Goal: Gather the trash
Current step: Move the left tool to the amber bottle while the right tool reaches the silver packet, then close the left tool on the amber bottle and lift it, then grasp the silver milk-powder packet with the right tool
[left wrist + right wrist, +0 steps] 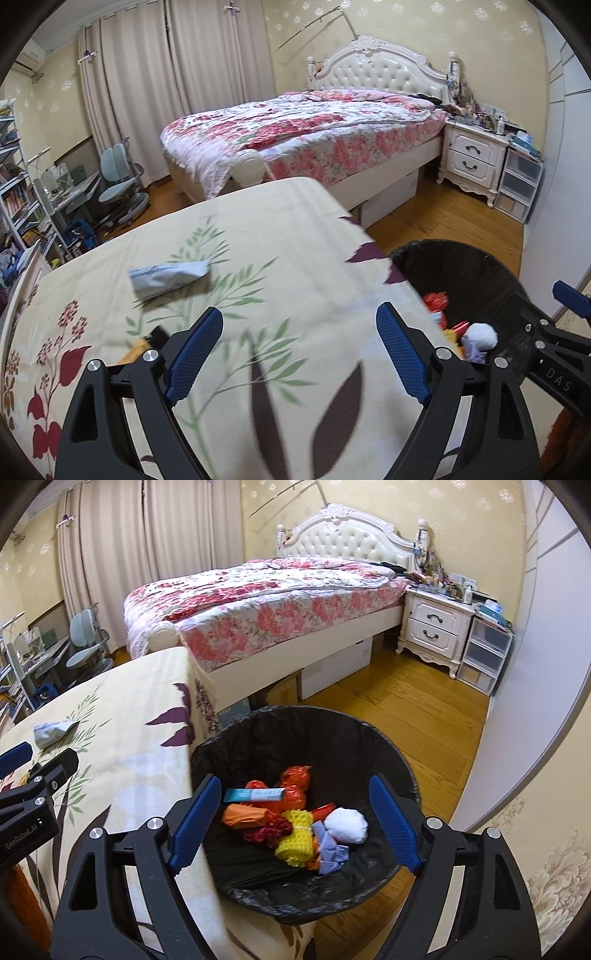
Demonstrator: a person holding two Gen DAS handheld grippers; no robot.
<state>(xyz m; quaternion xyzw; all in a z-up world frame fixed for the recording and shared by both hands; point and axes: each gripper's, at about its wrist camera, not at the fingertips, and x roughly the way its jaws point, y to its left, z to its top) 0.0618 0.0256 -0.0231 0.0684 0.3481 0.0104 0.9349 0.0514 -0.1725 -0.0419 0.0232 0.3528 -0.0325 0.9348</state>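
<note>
A grey-blue crumpled wrapper (168, 274) lies on the floral tablecloth (258, 229), ahead and left of my left gripper (299, 350), which is open and empty above the cloth. An orange item (135, 350) peeks out beside its left finger. My right gripper (295, 821) is open and empty, hovering over the black-lined trash bin (388, 746). The bin holds several pieces: orange wrappers (295, 779), a teal packet (255, 794), a yellow spiky piece (297, 834), a white wad (347, 825). The wrapper also shows in the right wrist view (51, 731).
The bin (480, 269) stands on the wood floor against the table's right edge. A bed (303, 129) with floral quilt lies beyond, a white nightstand (472, 155) and plastic drawers (517, 184) to its right. Desk chair (118, 173) and shelves stand at left.
</note>
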